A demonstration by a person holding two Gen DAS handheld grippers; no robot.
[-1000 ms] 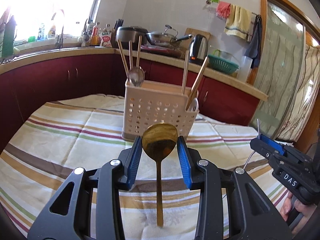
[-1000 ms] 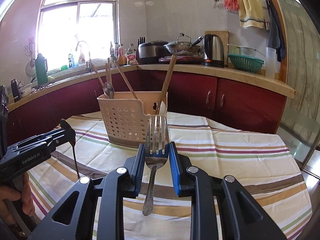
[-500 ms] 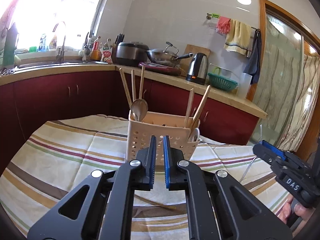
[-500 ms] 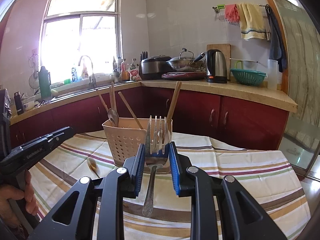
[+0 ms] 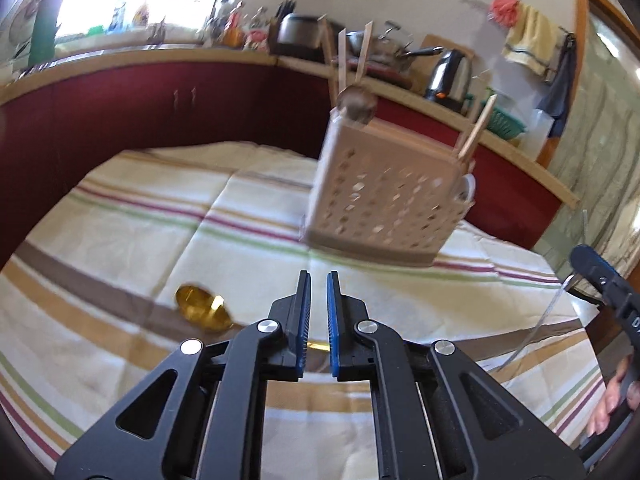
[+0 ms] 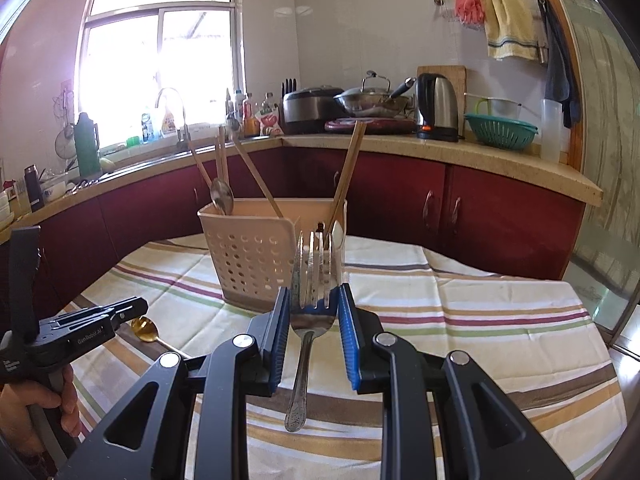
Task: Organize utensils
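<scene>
Caddy (image 6: 256, 256) already has chopsticks and a spoon, but the right gripper (image 6: 314, 312) grips a fork (image 6: 310, 320) and the gold spoon (image 5: 202, 306) lies loose by the nearly closed, empty left gripper (image 5: 318, 312).

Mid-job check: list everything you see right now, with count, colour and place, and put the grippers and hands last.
utensil basket: one, beige, on the tablecloth, holding wooden chopsticks and a spoon
gold spoon: one, lying loose on the cloth
fork: one, silver, tines up
tablecloth: one, cream with coloured stripes
kettle: one, steel, on the counter
colander: one, teal, on the counter
left gripper: black, blue pads, shut, empty
right gripper: shut on the fork
hand: holding the left gripper
</scene>
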